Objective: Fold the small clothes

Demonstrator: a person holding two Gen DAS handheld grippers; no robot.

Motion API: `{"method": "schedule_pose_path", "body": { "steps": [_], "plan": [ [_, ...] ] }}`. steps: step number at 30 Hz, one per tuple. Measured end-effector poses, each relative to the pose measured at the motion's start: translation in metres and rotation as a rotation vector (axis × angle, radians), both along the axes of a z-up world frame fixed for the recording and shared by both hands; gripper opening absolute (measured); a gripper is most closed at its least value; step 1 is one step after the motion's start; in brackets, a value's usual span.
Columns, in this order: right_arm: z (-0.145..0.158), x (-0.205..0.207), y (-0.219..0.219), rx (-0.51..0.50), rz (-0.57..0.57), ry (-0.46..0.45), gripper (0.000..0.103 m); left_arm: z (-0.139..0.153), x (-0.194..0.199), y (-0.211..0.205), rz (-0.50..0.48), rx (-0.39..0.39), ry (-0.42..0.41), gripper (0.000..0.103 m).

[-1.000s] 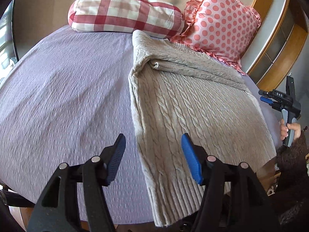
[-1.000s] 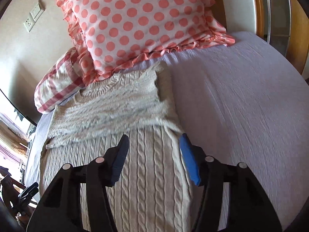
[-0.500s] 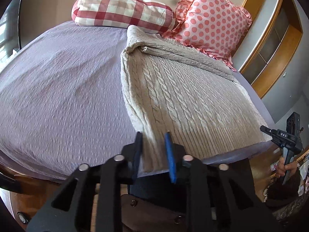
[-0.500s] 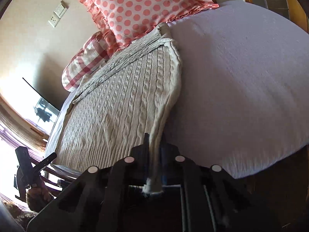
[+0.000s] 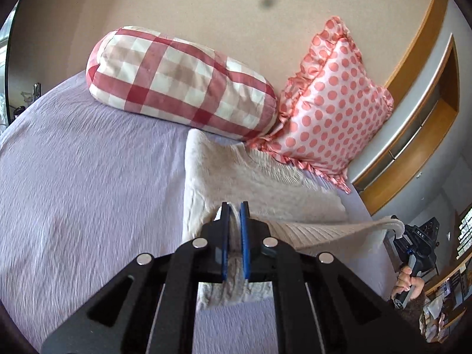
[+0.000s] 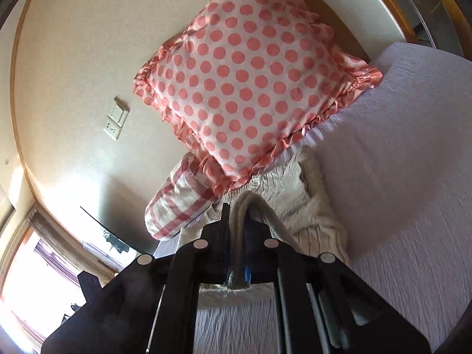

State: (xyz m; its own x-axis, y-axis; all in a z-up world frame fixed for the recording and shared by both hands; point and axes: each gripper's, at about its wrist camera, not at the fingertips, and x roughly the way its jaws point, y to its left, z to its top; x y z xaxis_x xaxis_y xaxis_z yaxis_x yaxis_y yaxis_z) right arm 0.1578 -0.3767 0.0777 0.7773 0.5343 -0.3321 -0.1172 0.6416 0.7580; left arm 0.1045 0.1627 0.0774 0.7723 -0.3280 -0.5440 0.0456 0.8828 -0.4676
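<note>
A beige cable-knit sweater [image 5: 265, 185] lies on the lilac bed [image 5: 88, 191], its neck end toward the pillows. My left gripper [image 5: 235, 206] is shut on the sweater's bottom hem at its left corner and holds it lifted above the bed. My right gripper [image 6: 239, 215] is shut on the hem's right corner, also lifted; it also shows in the left wrist view [image 5: 413, 239] at the far right. The hem stretches between the two grippers. The sweater [image 6: 295, 200] shows below the dotted pillow in the right wrist view.
A red checked bolster pillow [image 5: 183, 85] and a pink polka-dot pillow [image 5: 330, 112] stand at the head of the bed against the wall. A wooden frame [image 5: 413, 67] runs along the right. Wall sockets [image 6: 116, 122] sit on the wall.
Both grippers closed on the sweater's bottom hem at the bed's near edge, then lifted it and carried it toward the pillows.
</note>
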Motion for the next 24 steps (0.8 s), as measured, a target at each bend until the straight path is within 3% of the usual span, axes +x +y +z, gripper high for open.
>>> {"method": "schedule_pose_path", "body": {
  "steps": [5, 9, 12, 15, 16, 18, 19, 20, 22, 24],
  "plan": [
    [-0.041, 0.112, 0.008, 0.043, -0.066, 0.188, 0.008, -0.024, 0.112, 0.021, 0.088, 0.007, 0.126, 0.006],
    [-0.064, 0.153, 0.017, 0.057, -0.117, 0.254, 0.008, -0.038, 0.159, 0.032, 0.137, -0.009, 0.177, 0.006],
    [-0.081, 0.181, 0.02, 0.057, -0.157, 0.356, 0.008, -0.043, 0.188, 0.035, 0.166, 0.031, 0.207, 0.006],
    [-0.095, 0.198, 0.023, 0.116, -0.173, 0.435, 0.01, -0.047, 0.211, 0.039, 0.19, 0.034, 0.237, 0.007],
    [-0.096, 0.2, 0.021, 0.155, -0.177, 0.429, 0.016, -0.045, 0.214, 0.041, 0.196, 0.03, 0.231, 0.007],
    [-0.091, 0.202, 0.017, 0.217, -0.183, 0.391, 0.039, -0.038, 0.213, 0.047, 0.217, 0.019, 0.212, 0.01],
    [-0.083, 0.198, 0.012, 0.202, -0.222, 0.359, 0.068, -0.034, 0.21, 0.051, 0.223, 0.014, 0.197, 0.012],
    [-0.073, 0.19, 0.007, 0.182, -0.26, 0.305, 0.087, -0.029, 0.204, 0.054, 0.219, 0.004, 0.181, 0.016],
    [-0.054, 0.172, 0.003, 0.165, -0.25, 0.174, 0.087, -0.023, 0.186, 0.058, 0.187, -0.011, 0.157, 0.035],
    [-0.04, 0.157, 0.013, 0.083, -0.183, 0.129, 0.087, -0.023, 0.166, 0.058, 0.129, -0.021, 0.153, 0.045]
  ]
}}
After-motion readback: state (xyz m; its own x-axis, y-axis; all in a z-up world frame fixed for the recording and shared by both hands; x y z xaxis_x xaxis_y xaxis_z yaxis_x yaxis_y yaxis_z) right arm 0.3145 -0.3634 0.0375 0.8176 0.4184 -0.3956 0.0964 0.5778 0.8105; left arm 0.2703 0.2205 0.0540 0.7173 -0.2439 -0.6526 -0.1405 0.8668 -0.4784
